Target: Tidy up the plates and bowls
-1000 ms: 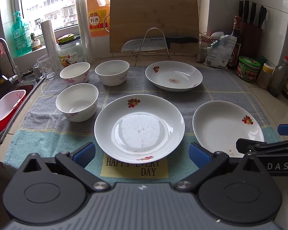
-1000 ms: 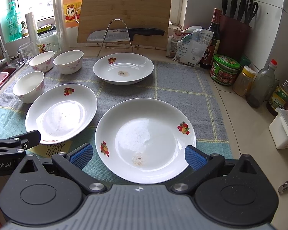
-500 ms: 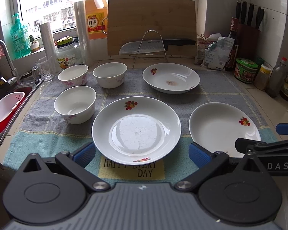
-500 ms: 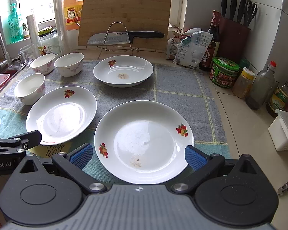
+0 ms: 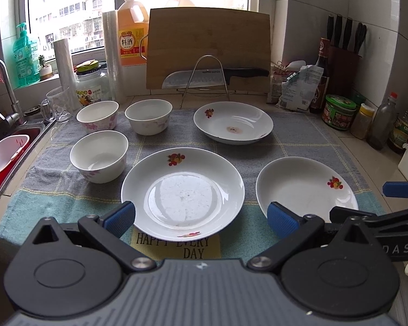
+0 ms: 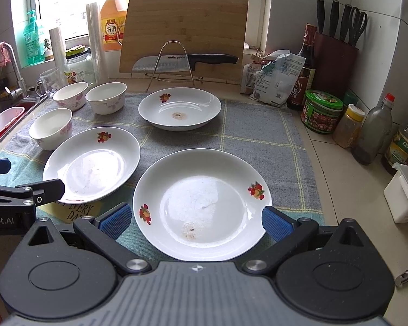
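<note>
Three white plates with fruit prints lie on a grey-and-teal towel (image 5: 299,135): a near-left plate (image 5: 182,193) (image 6: 92,163), a near-right plate (image 5: 307,187) (image 6: 201,203) and a far plate (image 5: 232,126) (image 6: 179,111). Three white bowls stand at the left: a near bowl (image 5: 99,156) (image 6: 51,131), a far-left bowl (image 5: 97,116) (image 6: 70,99) and a far-middle bowl (image 5: 148,121) (image 6: 106,97). My left gripper (image 5: 201,218) is open and empty just before the near-left plate. My right gripper (image 6: 194,220) is open and empty, its fingers either side of the near-right plate's front.
A cutting board (image 5: 208,51), a knife on a wire rack (image 5: 212,77), bottles and a jar line the back. A sink with a red basin (image 5: 2,160) is at the left. Condiment jars (image 6: 322,111), bottles and a knife block (image 6: 336,62) stand at the right.
Both grippers have drawn back and risen slightly, so the plates sit a little lower and farther in view. Nothing on the towel has moved.
</note>
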A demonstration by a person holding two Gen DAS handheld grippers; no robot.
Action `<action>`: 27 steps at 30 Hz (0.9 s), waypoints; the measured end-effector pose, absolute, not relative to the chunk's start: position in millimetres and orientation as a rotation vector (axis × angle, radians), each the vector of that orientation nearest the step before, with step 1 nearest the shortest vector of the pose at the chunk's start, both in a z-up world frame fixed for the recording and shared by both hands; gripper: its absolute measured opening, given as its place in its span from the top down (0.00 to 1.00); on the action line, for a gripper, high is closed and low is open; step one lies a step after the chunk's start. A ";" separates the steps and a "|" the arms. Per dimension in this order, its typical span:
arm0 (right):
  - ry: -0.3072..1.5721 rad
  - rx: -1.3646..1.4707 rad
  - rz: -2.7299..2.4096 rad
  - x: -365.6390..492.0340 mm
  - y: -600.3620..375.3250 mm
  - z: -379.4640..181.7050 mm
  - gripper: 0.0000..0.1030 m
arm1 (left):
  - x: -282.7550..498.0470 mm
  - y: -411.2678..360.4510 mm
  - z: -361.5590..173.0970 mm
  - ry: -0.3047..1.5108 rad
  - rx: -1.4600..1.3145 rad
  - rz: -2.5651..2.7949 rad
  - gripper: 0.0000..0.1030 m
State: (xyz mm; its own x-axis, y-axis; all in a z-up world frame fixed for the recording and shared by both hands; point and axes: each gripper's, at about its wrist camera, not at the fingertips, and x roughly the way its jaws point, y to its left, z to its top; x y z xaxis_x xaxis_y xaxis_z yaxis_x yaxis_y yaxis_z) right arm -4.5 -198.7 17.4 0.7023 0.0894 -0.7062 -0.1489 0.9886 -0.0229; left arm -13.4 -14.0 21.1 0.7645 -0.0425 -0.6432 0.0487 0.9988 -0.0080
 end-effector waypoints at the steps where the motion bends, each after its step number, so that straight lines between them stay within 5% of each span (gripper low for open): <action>1: 0.774 -0.084 0.141 -5.8 -199.2 17.6 0.00 | -13.5 -13.6 21.8 0.697 0.005 -0.055 0.01; 27: 0.858 -0.128 0.269 -4.9 -233.4 -60.7 0.00 | -9.5 -15.5 13.8 0.731 -0.005 -0.101 0.01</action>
State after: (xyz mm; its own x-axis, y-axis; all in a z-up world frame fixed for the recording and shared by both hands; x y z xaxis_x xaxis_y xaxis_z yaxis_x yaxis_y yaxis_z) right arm -4.9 -233.4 -60.7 0.6230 0.1823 -0.7607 -0.2850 0.9585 -0.0037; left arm -9.5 -15.5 13.8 0.7397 -0.0936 -0.6664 0.0904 0.9951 -0.0394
